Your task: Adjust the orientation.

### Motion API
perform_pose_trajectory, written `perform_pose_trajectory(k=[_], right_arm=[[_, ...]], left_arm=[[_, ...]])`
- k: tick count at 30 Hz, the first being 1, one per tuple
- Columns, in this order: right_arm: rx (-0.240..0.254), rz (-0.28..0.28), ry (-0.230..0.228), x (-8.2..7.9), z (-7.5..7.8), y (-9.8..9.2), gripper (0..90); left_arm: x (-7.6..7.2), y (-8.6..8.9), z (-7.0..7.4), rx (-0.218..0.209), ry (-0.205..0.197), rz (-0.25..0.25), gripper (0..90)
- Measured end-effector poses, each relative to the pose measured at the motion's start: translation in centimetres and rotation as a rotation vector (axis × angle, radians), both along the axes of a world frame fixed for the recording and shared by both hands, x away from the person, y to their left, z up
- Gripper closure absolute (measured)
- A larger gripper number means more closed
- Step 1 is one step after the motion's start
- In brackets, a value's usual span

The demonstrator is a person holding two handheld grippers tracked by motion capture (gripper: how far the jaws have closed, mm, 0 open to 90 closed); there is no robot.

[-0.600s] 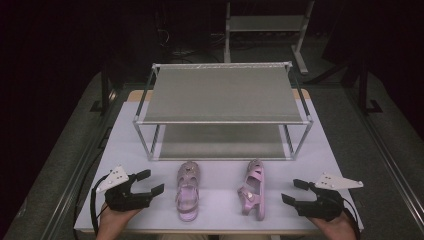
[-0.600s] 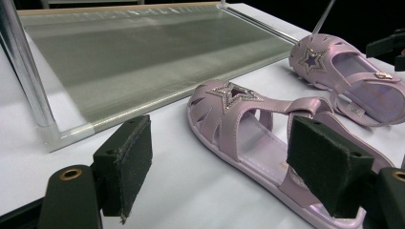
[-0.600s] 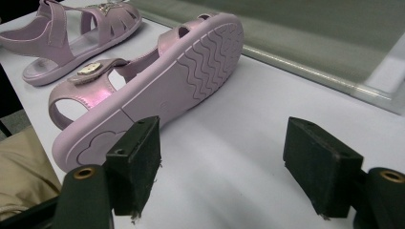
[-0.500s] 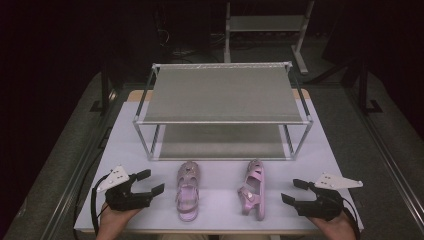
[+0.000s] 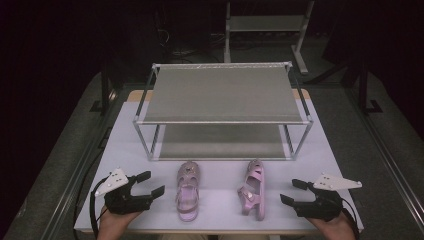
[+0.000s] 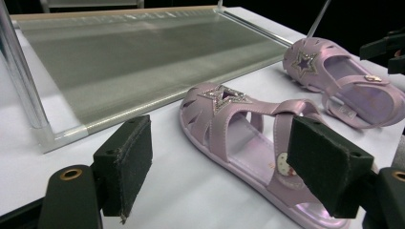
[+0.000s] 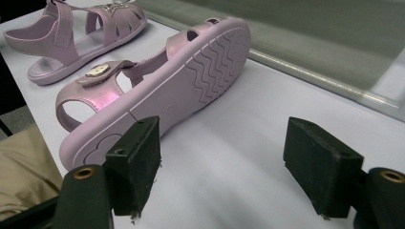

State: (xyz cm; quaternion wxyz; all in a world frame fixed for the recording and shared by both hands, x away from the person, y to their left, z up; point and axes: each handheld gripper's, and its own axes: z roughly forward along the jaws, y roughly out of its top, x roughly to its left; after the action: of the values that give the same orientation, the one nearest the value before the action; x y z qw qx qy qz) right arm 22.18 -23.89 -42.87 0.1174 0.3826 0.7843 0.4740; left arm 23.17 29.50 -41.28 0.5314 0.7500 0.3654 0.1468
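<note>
At the near edge of the table (image 5: pixel 125 150), two hands are holding the grippers low, one at each side, both pointing inward toward the middle. The left gripper (image 5: pixel 148 184) is sitting at the near left, its jaws standing wide apart with nothing between the pads; in the left gripper view (image 6: pixel 224 176) the jaws are framing bare tabletop and part of the left sandal (image 6: pixel 248 138). The right gripper (image 5: pixel 294 192) is sitting at the near right, its jaws likewise spread wide and gripping nothing; in the right gripper view (image 7: pixel 222 167) its pads are hovering over bare tabletop just short of the right sandal (image 7: pixel 162 90). Between the two grippers, the pink sandals are lying side by side but apart. The left sandal (image 5: pixel 187 196) is resting flat on its sole, star-trimmed toe pointing away toward the rack. The right sandal (image 5: pixel 253 189) is tipped onto its side, its ridged sole facing the right gripper and its straps facing the left sandal. Neither sandal is touching a gripper. Just beyond the toes, the rack (image 5: pixel 222 95) is standing across the middle of the table, a metal frame with two mesh shelves, the lower one (image 5: pixel 220 142) sitting near the tabletop and both bare. Behind the table, another metal stand (image 5: pixel 265 25) is showing dimly in the dark.
</note>
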Motion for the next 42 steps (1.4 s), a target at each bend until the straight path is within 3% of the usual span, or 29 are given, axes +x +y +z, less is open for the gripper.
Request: perform_pose_trajectory(k=[19, 42], right_arm=[[0.004, -0.006, -0.006, -0.1, 0.2, 0.1, 25.6], [0.002, -0.003, -0.008, -0.2, 0.2, 0.1, 25.6]], left_arm=[[-0.6, -1.9, 0.3, -0.003, -0.001, -0.04, 23.8], [-0.7, -3.9, 0.1, 0.031, 0.019, -0.071, 26.9]])
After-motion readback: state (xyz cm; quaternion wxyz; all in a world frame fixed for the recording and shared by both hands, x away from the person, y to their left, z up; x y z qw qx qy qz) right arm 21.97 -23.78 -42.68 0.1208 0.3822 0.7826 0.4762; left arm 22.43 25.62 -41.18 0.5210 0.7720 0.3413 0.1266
